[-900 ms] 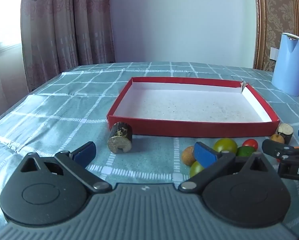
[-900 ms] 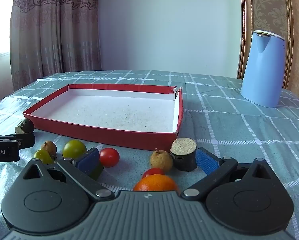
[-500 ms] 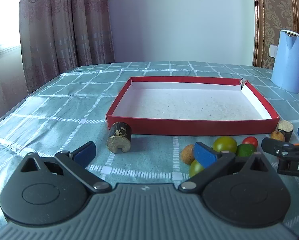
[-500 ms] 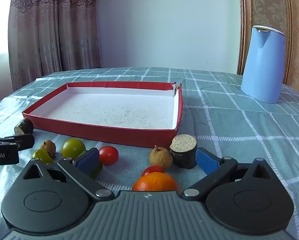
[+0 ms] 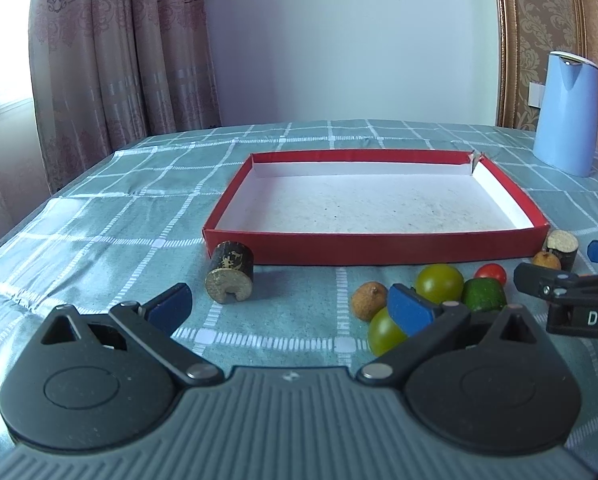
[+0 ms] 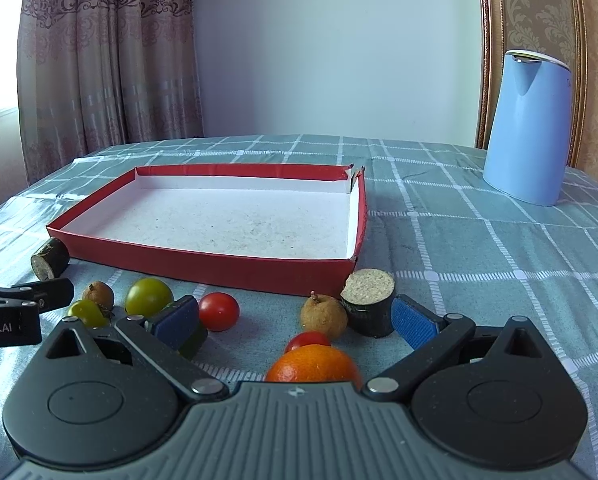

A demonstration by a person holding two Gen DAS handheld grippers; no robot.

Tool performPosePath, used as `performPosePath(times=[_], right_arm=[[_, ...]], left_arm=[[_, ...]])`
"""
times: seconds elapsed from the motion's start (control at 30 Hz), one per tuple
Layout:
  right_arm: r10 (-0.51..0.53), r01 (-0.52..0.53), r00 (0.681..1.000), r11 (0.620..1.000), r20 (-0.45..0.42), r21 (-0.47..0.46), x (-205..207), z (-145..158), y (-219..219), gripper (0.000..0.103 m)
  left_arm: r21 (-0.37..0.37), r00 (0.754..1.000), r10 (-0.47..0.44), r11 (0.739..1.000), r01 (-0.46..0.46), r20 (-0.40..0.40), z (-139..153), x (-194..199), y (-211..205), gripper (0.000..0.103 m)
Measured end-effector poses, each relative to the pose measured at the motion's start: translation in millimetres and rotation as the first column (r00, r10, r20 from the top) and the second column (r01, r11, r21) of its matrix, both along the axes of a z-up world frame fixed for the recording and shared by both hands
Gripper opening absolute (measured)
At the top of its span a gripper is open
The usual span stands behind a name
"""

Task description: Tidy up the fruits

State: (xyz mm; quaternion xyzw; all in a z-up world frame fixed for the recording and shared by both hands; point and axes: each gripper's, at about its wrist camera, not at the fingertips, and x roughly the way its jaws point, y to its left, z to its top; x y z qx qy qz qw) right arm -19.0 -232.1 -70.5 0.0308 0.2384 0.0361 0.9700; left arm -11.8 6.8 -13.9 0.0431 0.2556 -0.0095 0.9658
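Observation:
A shallow red tray (image 5: 375, 246) (image 6: 203, 266) with a white floor lies on the checked cloth, nothing in it. Fruits lie in front of it: green tomatoes (image 5: 439, 283) (image 6: 149, 297), a red tomato (image 6: 219, 311), brown longans (image 5: 366, 302) (image 6: 325, 316), a dark green fruit (image 5: 483, 295) and an orange (image 6: 313, 364). Two dark sugarcane stubs (image 5: 230, 278) (image 6: 369, 306) lie near the tray's front corners. My left gripper (image 5: 289, 304) hovers open over bare cloth. My right gripper (image 6: 295, 318) stands open with a longan, a red tomato and the orange between its fingers, untouched.
A light blue kettle (image 6: 527, 128) (image 5: 567, 112) stands at the back right of the table. Curtains hang behind on the left and a gold-framed panel on the right. The right gripper's tip (image 5: 571, 292) shows at the left wrist view's right edge.
Both wrist views have tilted up slightly, so the tray and fruits sit a little lower in frame. Neither gripper's jaws moved and no fruit shifted.

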Motion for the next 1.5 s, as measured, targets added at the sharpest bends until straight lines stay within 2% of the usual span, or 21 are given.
performPosePath(times=[0.13,0.27,0.47,0.7,0.8,1.0,1.07,1.13,1.2,1.37,1.5], right_arm=[[-0.015,0.015,1.000,1.000,0.001,0.019,-2,1,-6,0.103],[-0.034,0.034,0.999,0.999,0.017,-0.007,-3,2,-9,0.103],[-0.069,0.067,0.996,0.997,0.058,0.035,-6,4,-21,0.103],[-0.085,0.084,0.996,0.995,0.020,0.045,-7,1,-32,0.103],[-0.092,0.091,0.995,0.994,0.022,0.057,-7,0,-38,0.103],[-0.089,0.088,0.996,0.993,0.014,0.073,-8,1,-40,0.103],[-0.092,0.090,0.996,0.993,0.014,0.075,-8,1,-41,0.103],[-0.096,0.095,0.995,0.992,0.018,0.080,-10,1,-43,0.103],[-0.099,0.097,0.995,0.991,0.021,0.088,-12,1,-46,0.103],[-0.095,0.093,0.995,0.991,0.012,0.097,-18,-3,-55,0.103],[-0.053,0.050,0.998,0.991,0.019,0.124,-29,-5,-60,0.100]], left_arm=[[0.017,1.000,-0.013,1.000,0.013,0.008,-1,-3,-2,0.103],[0.012,1.000,-0.029,1.000,0.029,-0.003,-2,-3,-2,0.103],[0.026,0.998,-0.060,0.998,0.060,0.010,-6,-11,-1,0.103],[0.046,0.989,-0.148,0.988,0.146,0.026,-12,-18,-7,0.103],[0.059,0.984,-0.177,0.983,0.177,0.009,-13,-15,-14,0.088],[0.069,0.970,-0.243,0.967,0.244,-0.020,-17,-11,-27,0.073],[0.063,0.965,-0.260,0.963,0.262,-0.036,-18,-8,-30,0.062],[0.050,0.959,-0.275,0.959,0.279,-0.067,-19,-1,-33,0.043],[0.016,0.953,-0.290,0.956,0.293,-0.091,-21,5,-32,0.034],[-0.015,0.951,-0.301,0.953,0.301,-0.068,-24,5,-29,0.030],[-0.051,0.948,-0.317,0.948,0.315,-0.040,-23,2,-24,0.029]])
